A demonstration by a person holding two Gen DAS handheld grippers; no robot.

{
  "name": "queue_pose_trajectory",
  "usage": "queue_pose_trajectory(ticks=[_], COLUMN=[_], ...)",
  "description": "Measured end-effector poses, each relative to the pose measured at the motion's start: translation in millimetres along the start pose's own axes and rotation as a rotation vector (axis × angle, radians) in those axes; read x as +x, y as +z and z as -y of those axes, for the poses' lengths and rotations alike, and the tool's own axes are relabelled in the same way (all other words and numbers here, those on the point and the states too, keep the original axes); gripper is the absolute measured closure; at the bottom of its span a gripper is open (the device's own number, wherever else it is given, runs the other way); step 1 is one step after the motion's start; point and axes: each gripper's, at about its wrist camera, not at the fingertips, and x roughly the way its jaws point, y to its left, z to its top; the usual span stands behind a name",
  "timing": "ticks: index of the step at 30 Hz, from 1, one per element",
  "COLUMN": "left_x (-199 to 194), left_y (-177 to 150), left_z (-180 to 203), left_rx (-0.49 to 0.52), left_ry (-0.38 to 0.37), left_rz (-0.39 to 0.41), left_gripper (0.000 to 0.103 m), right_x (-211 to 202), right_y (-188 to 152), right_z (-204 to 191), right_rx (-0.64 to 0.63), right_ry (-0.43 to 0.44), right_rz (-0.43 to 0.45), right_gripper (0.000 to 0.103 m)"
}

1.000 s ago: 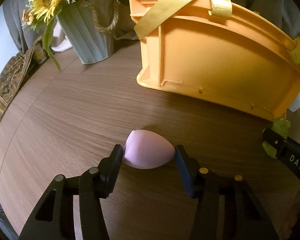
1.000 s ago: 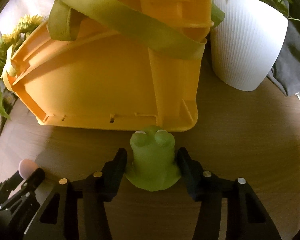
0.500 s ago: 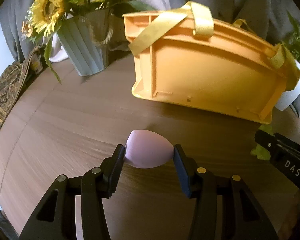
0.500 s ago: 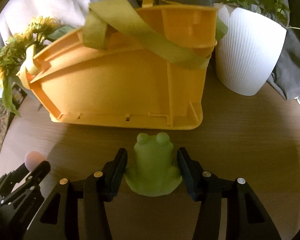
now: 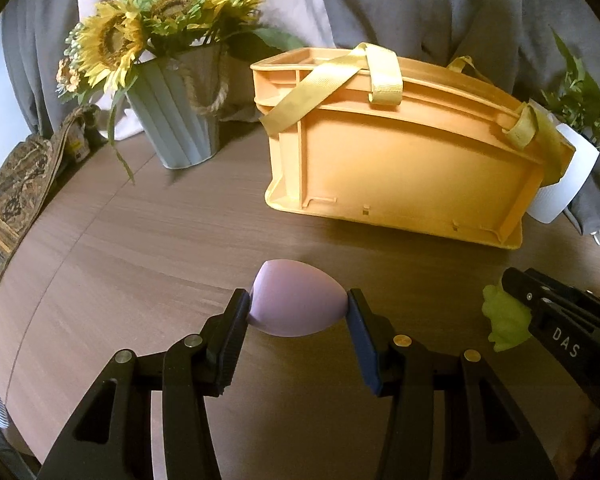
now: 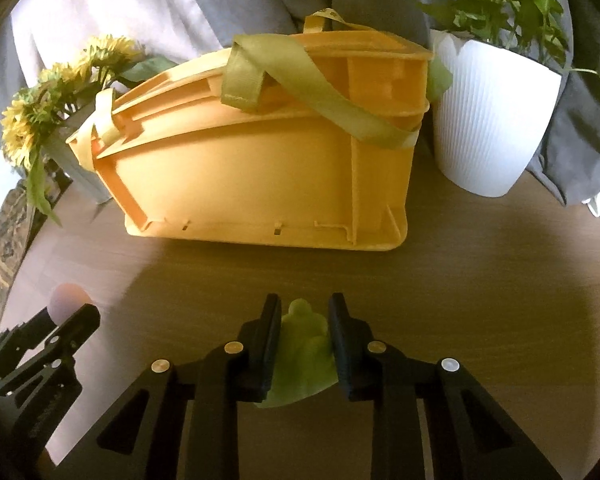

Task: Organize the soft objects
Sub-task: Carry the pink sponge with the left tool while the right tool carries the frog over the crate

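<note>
My left gripper point(image 5: 298, 312) is shut on a pink egg-shaped sponge point(image 5: 296, 302) and holds it above the round wooden table point(image 5: 140, 248). My right gripper point(image 6: 304, 320) is shut on a soft green frog toy point(image 6: 302, 348), squeezed narrow between the jaws. The frog also shows at the right of the left wrist view point(image 5: 504, 322), and the sponge at the left of the right wrist view point(image 6: 66, 300). An orange plastic basket point(image 5: 400, 164) with yellow straps stands beyond both grippers; it also shows in the right wrist view point(image 6: 268, 172). Its inside is hidden.
A grey pot of sunflowers point(image 5: 180, 120) stands left of the basket. A white ribbed pot with a green plant point(image 6: 488, 120) stands right of it. A patterned cloth point(image 5: 16, 196) lies at the table's left edge. A person in grey sits behind.
Both grippers have risen and pulled back from the basket, each with its object. The right gripper has closed tighter and the frog looks squashed.
</note>
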Motion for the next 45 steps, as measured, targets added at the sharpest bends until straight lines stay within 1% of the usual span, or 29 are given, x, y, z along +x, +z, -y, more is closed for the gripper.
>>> queue_pose_trajectory(ticks=[5, 9, 10, 11, 12, 14, 16, 25, 26, 32, 45], left_x=[-1, 1, 1, 2, 2, 2, 3, 0, -1, -13, -51], left_y=[-2, -3, -3, -4, -4, -5, -5, -5, -5, -8, -9], left_z=[-3, -6, -6, -6, -6, -5, -5, -4, -4, -3, -8], left_rx=[-0.013, -0.017, -0.018, -0.017, -0.017, -0.014, -0.012, -0.007, -0.004, 0.003, 0.037], left_ry=[0.007, 0.011, 0.013, 0.013, 0.012, 0.012, 0.01, 0.002, -0.001, -0.01, -0.042], left_rz=[-0.007, -0.01, -0.011, -0.013, -0.014, -0.015, -0.017, -0.008, -0.007, 0.014, 0.08], left_gripper=[0.055, 0.055, 0.055, 0.055, 0.055, 0.055, 0.055, 0.055, 0.055, 0.055, 0.055], right_x=[-3, -2, -1, 2, 5, 12, 18, 13, 12, 2, -46], right_y=[-3, -3, -3, -4, -6, -9, -13, -17, -18, -21, -27], right_z=[-2, -6, -6, -6, -4, 2, 4, 1, 1, -1, -7], right_rx=[-0.014, -0.037, -0.039, -0.038, -0.032, 0.016, 0.032, 0.036, 0.036, 0.037, 0.039], right_ry=[0.015, 0.003, -0.001, -0.011, -0.013, 0.02, 0.023, 0.029, 0.031, 0.03, 0.024], right_rz=[0.003, 0.01, 0.007, -0.01, -0.029, -0.066, -0.092, -0.089, -0.088, -0.07, 0.009], right_gripper=[0.077, 0.076, 0.074, 0.067, 0.062, 0.06, 0.059, 0.061, 0.066, 0.066, 0.066])
